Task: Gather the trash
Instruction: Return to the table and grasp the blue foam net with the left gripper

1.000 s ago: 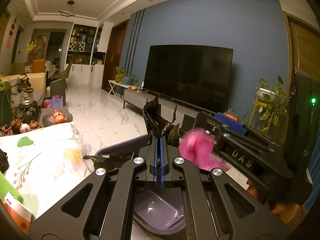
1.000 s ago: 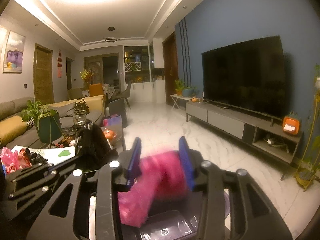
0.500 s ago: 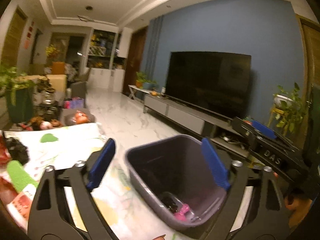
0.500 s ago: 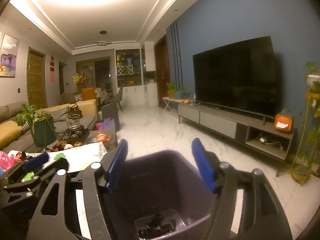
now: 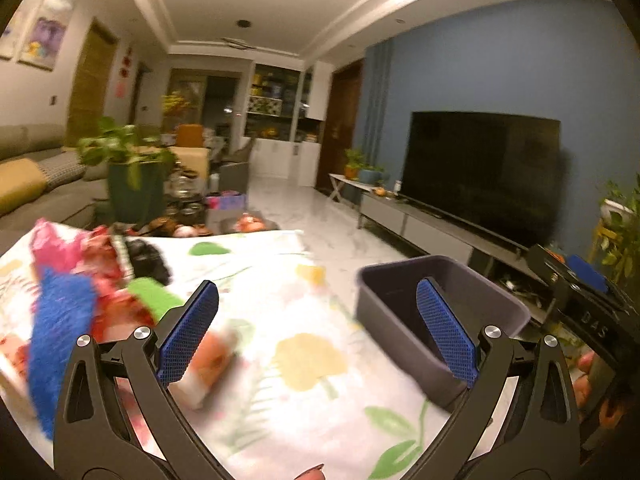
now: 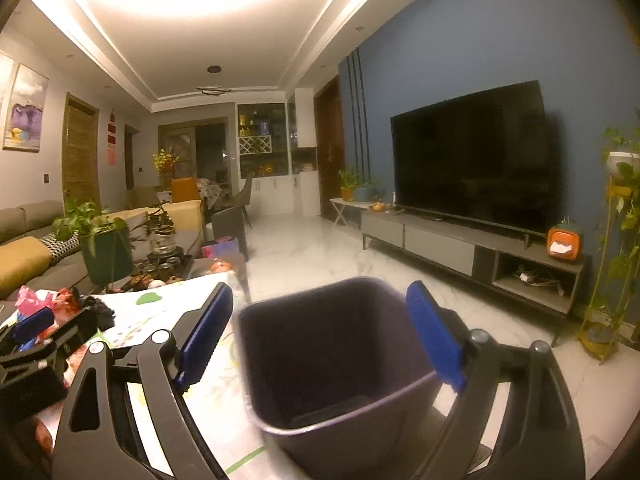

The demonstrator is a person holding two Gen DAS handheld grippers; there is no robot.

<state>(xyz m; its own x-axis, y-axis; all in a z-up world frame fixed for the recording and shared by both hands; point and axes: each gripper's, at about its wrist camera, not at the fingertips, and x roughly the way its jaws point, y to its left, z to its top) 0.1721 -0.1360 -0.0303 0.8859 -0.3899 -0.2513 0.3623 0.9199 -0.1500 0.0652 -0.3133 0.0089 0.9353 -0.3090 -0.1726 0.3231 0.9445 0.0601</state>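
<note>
A dark purple-grey trash bin (image 5: 404,300) stands at the right edge of a table with a floral cloth (image 5: 280,304); it also shows in the right wrist view (image 6: 336,360). My left gripper (image 5: 316,336) is open and empty above the cloth, left of the bin. A blurred pile of trash lies at the left: pink wrapper (image 5: 60,248), black bag (image 5: 148,260), blue piece (image 5: 60,328), green piece (image 5: 154,296). My right gripper (image 6: 320,344) is open and empty over the bin's mouth.
A potted plant (image 5: 132,184) and tea things stand beyond the table. A sofa (image 6: 24,252) is at the left. A TV (image 6: 472,160) on a low cabinet (image 6: 460,244) lines the blue wall across a marble floor. A plant stand (image 6: 616,240) is at the far right.
Both grippers opened and dropped a black bag and a pink wrapper into the bin. The left gripper then swung left toward the trash pile. The right gripper stays over the bin.
</note>
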